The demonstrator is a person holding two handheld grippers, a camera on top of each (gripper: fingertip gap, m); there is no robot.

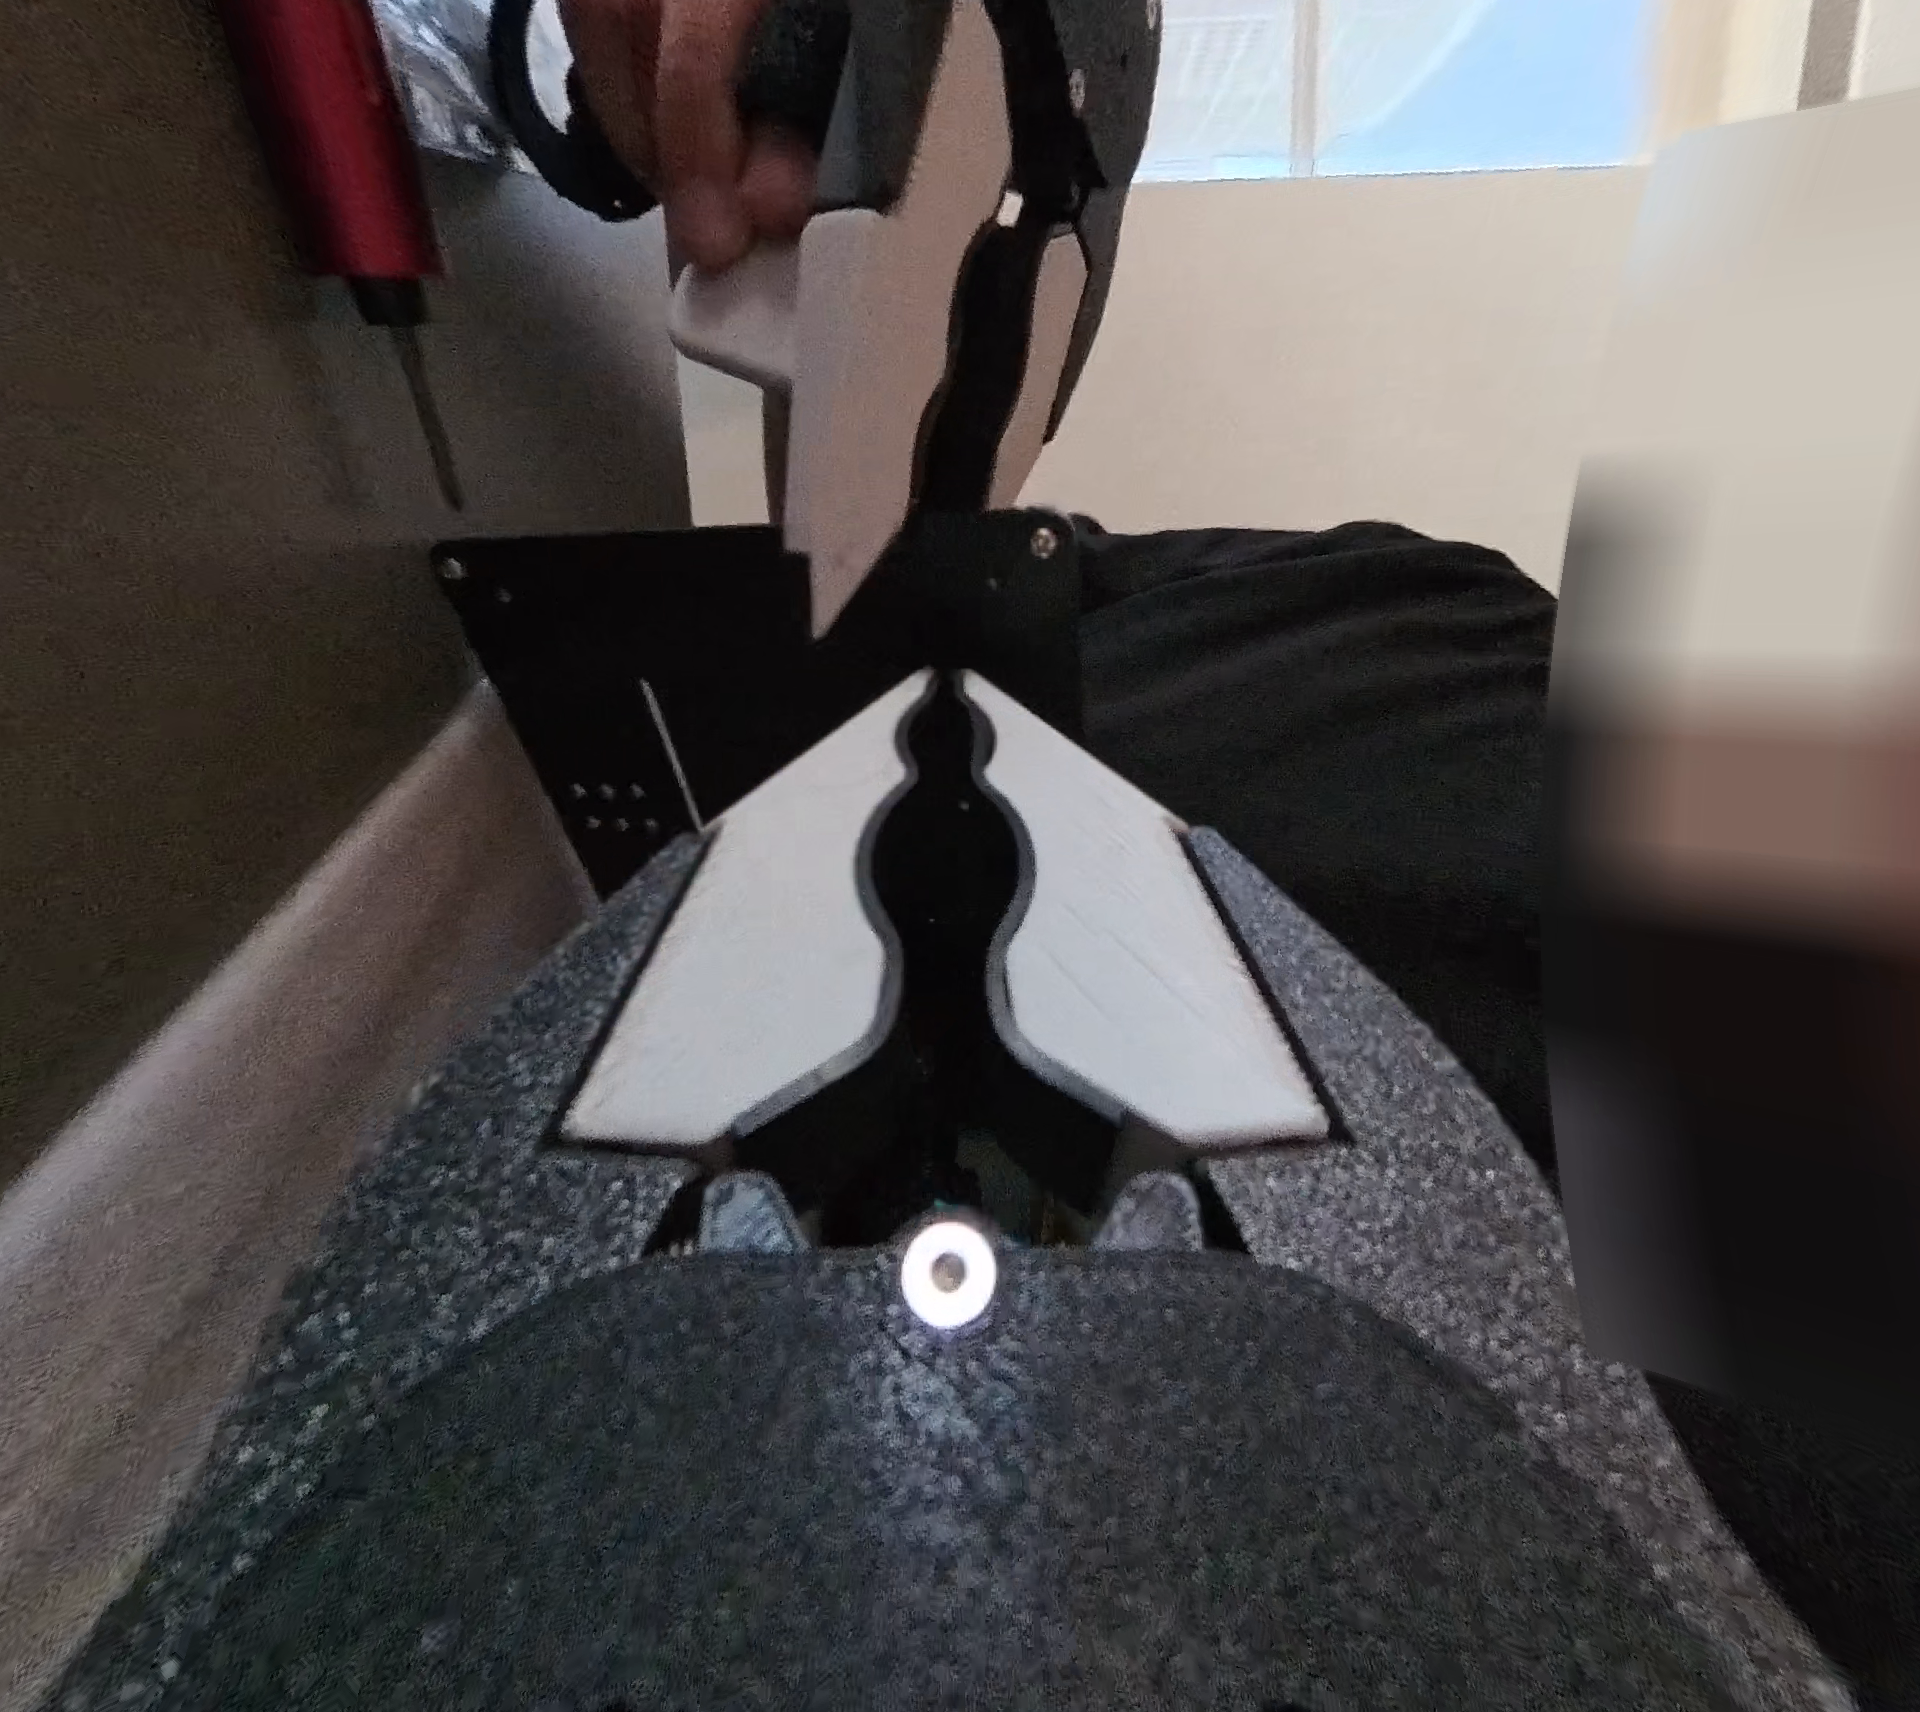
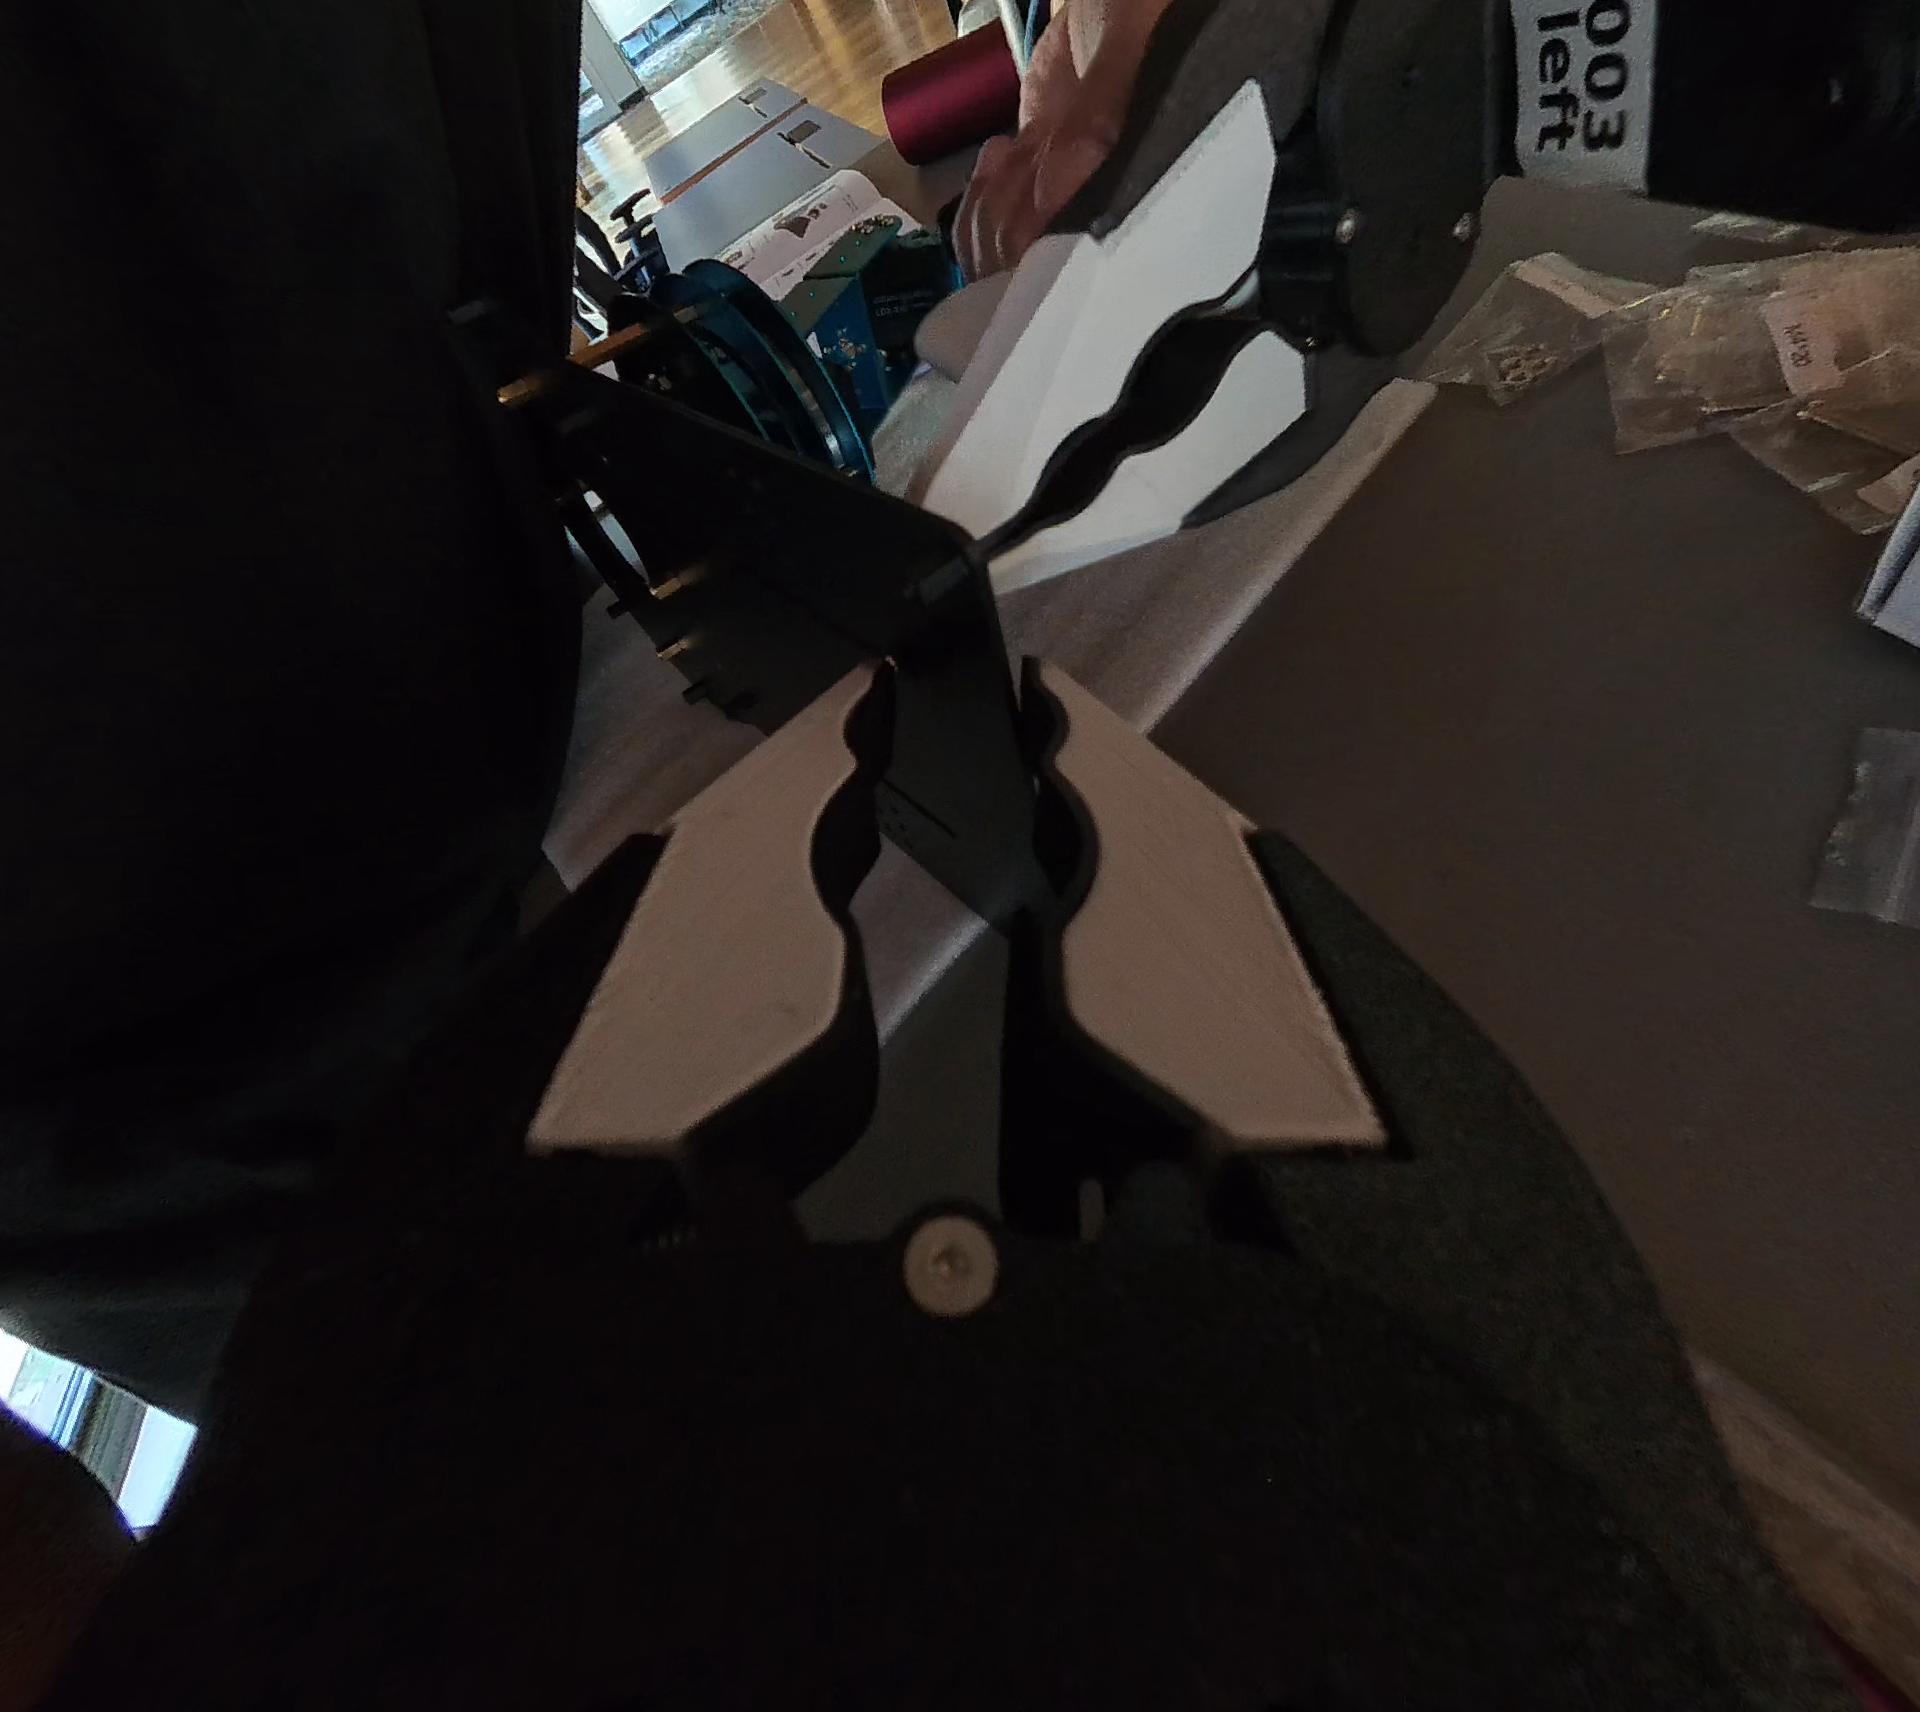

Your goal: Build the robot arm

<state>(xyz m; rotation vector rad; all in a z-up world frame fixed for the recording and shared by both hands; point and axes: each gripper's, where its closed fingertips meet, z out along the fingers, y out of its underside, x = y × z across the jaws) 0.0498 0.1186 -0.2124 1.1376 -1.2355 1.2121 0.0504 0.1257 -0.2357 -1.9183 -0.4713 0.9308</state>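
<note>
Black sheet metal fills the middle of the left wrist view: a flat black plate (image 1: 623, 675) with screw holes stands on edge above the grey table (image 1: 208, 987). The left gripper (image 1: 943, 675) has its tips drawn together at the plate's near edge; whether they pinch it cannot be told here. The right gripper (image 1: 831, 613) comes down from above, a hand (image 1: 686, 52) on its handle, tip against the plate's top edge. A red screwdriver (image 1: 312, 104) lies left, well apart.

In the right wrist view, the right gripper (image 2: 961, 686) clamps the plate's (image 2: 810, 519) lower corner between slightly parted fingers. The left gripper (image 2: 987, 535) meets the plate's upper corner, tips closed on it. Clear plastic bags (image 2: 1714, 374) lie right, with bare table (image 2: 1507, 727) between. A dark garment (image 2: 260, 415) crowds the left.
</note>
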